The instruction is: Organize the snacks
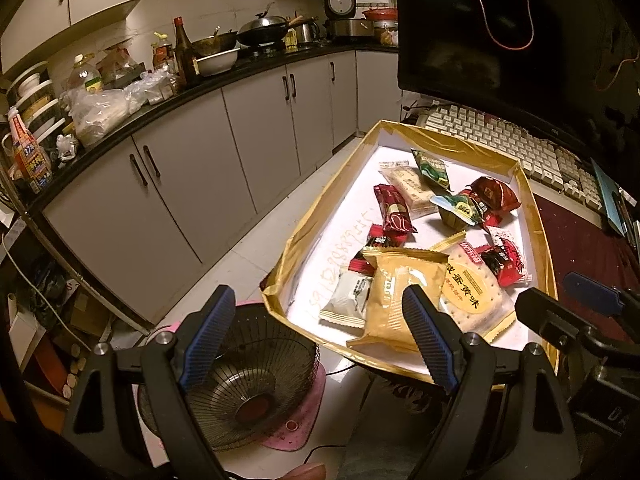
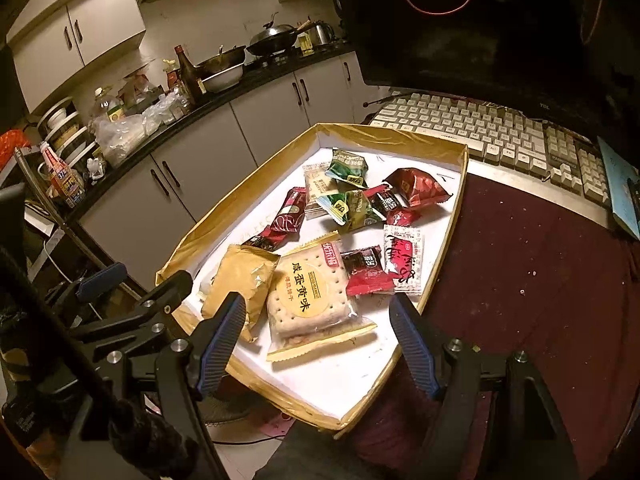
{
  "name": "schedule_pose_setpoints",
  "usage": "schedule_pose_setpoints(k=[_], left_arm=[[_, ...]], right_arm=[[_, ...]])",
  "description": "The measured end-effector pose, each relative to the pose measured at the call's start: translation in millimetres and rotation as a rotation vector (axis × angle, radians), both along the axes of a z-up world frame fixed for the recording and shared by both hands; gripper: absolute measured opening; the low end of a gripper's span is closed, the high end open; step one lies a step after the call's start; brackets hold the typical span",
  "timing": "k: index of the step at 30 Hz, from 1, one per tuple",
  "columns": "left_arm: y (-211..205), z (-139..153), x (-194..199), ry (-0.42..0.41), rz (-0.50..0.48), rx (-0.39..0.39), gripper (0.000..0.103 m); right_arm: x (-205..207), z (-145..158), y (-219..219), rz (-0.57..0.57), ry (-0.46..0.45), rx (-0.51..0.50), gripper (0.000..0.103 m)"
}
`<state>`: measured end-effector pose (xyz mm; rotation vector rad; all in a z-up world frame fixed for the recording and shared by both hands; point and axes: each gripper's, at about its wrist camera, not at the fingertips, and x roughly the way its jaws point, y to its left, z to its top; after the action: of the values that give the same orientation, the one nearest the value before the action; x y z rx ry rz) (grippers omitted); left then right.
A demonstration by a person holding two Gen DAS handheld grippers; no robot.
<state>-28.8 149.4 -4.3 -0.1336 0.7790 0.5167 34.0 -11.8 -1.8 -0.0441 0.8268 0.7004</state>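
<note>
A: Where do the snacks lie?

B: All of them sit inside the gold-rimmed tray (image 2: 460, 184), on its white floor. At its 6 o'clock end lie the biscuit pack (image 2: 310, 300) with the yellow round label and, touching its 9 o'clock side, the tan packet (image 2: 240, 280).

A: And farther in?

B: Toward 12 o'clock the green pouches (image 2: 348, 166) overlap a pale cracker pack (image 2: 316, 188). A dark red bag (image 2: 416, 186) lies at about 2 o'clock, and a red-and-white sachet (image 2: 402, 258) sits near the 3 o'clock rim, beside a small red wrapper (image 2: 366, 272).

A: What of the claws?

B: The left gripper (image 1: 320, 340) hangs with its jaws spread wide and empty; its right blue pad (image 1: 428, 336) shows in front of the tan packet, while the left pad is over a pink fan heater (image 1: 256, 380) on the floor. The right gripper (image 2: 316, 348) is likewise spread apart and holds nothing, poised over the tray's 6 o'clock edge, the biscuit pack between its fingers in view.

A: What lies beyond the tray?

B: A keyboard (image 2: 480, 132) at 1 o'clock, below a dark monitor (image 1: 500, 40).
</note>
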Motion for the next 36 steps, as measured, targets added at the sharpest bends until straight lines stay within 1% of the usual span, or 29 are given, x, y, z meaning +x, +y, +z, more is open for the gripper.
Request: schedule_pose_setpoints(k=[7,25,36], left_arm=[[5.9,-1.7,-0.4,-0.004,0.009,-0.012,0.086],[5.9,-4.2,2.8,0.003,-0.004,-0.009,0.086],[11.2,-4.1,0.7,-0.001,0.011,-0.012,0.086]], right_arm=[[-0.1,3.6,0.9,-0.003,-0.019,-0.011,0.074],[2.7,3.3,4.4,-0.001,-0.024,-0.013,0.074],[0.4,2.4,9.5,0.009,-0.031,-0.021,0.074]])
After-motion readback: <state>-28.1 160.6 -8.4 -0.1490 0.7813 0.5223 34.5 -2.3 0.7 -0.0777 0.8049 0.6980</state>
